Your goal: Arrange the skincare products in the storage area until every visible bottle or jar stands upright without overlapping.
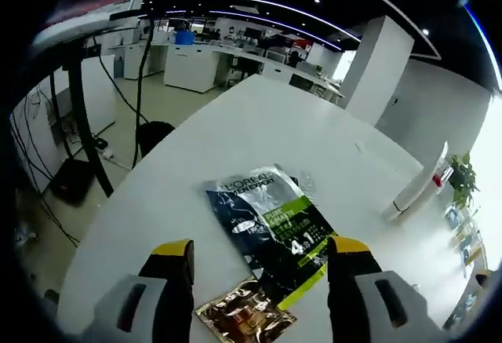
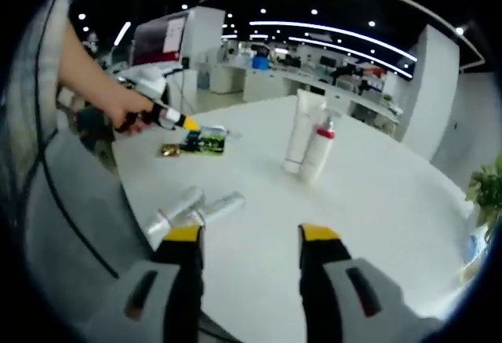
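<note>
Fingers (image 1: 174, 258) spread over sachets (image 1: 271, 229); two tubes (image 2: 307, 133) stand upright.

A: What colours are on the sachet (image 1: 273, 231)?

B: Dark, near black, with a silver-grey top band, white lettering and a lime-green panel and edge. The smaller packet (image 1: 245, 315) beside it is shiny copper-gold.

A: And the left gripper (image 1: 260, 258)?

B: Black jaws with yellow tips on a grey body. The right gripper (image 2: 252, 235) has the same colours.

A: The table (image 2: 376, 202)?

B: Plain white. The upright tube (image 2: 300, 133) is white; the bottle (image 2: 318, 151) is white with a red collar. The two lying tubes (image 2: 190, 209) are silver.
</note>
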